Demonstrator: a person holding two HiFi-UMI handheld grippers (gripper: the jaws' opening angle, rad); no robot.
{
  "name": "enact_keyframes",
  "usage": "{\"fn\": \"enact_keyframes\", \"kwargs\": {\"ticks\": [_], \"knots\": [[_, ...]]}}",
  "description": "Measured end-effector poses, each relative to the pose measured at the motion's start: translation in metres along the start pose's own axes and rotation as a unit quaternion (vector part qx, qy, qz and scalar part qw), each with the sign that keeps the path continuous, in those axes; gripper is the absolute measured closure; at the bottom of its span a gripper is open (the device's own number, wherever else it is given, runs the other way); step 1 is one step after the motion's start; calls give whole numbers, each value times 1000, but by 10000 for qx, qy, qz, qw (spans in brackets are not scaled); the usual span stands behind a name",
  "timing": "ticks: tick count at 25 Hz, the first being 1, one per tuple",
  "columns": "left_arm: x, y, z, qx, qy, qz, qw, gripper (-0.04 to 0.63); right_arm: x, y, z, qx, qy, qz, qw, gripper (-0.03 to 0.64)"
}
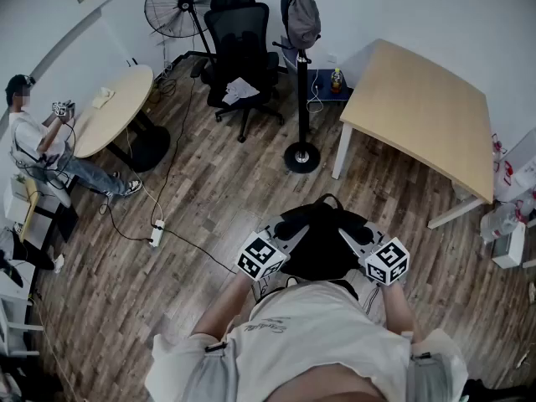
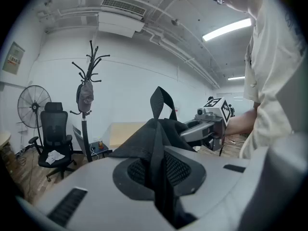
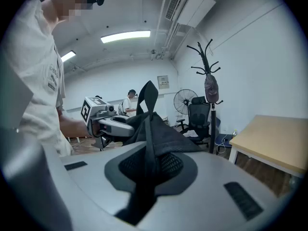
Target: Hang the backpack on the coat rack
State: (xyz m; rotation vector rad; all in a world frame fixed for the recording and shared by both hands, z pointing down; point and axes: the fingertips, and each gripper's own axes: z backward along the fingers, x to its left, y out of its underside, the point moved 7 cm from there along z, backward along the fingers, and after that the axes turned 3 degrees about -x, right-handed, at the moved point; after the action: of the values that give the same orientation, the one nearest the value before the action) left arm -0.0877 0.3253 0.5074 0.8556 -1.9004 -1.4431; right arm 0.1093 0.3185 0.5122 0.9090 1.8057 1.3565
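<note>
A black backpack (image 1: pixel 321 239) hangs in front of me, held up between both grippers. My left gripper (image 1: pixel 295 239) is shut on the backpack's left side; in the left gripper view a black strap (image 2: pixel 156 162) runs down between its jaws. My right gripper (image 1: pixel 350 241) is shut on the right side, with black fabric (image 3: pixel 149 153) pinched in its jaws. The backpack's top loop (image 2: pixel 161 102) stands upright. The black coat rack (image 1: pixel 300 74) stands ahead on a round base (image 1: pixel 301 157), with a grey bag (image 1: pixel 302 19) hanging near its top.
A light wooden table (image 1: pixel 427 111) stands right of the rack. A black office chair (image 1: pixel 241 53) and a floor fan (image 1: pixel 179 7) are behind left. A person (image 1: pixel 38 145) sits at a round table (image 1: pixel 117 107) at far left. Cables and a power strip (image 1: pixel 156 234) lie on the floor.
</note>
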Motion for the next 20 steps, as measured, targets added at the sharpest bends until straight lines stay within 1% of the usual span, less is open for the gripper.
{"fn": "enact_keyframes", "kwargs": {"ticks": [7,10,15,20], "knots": [[20,5,9,13,105,-27,9999,549,4,2,-21,-58,128,19,9999,583],[27,9,8,67,92,47,9999,549,2,6,-30,-25,163,-109,9998,583],[49,4,-12,182,116,122,9997,549,-26,4,-42,23,124,-272,9995,581],[83,4,-42,323,-15,167,9993,549,-70,7,-67,4,-12,-293,9996,581]]}}
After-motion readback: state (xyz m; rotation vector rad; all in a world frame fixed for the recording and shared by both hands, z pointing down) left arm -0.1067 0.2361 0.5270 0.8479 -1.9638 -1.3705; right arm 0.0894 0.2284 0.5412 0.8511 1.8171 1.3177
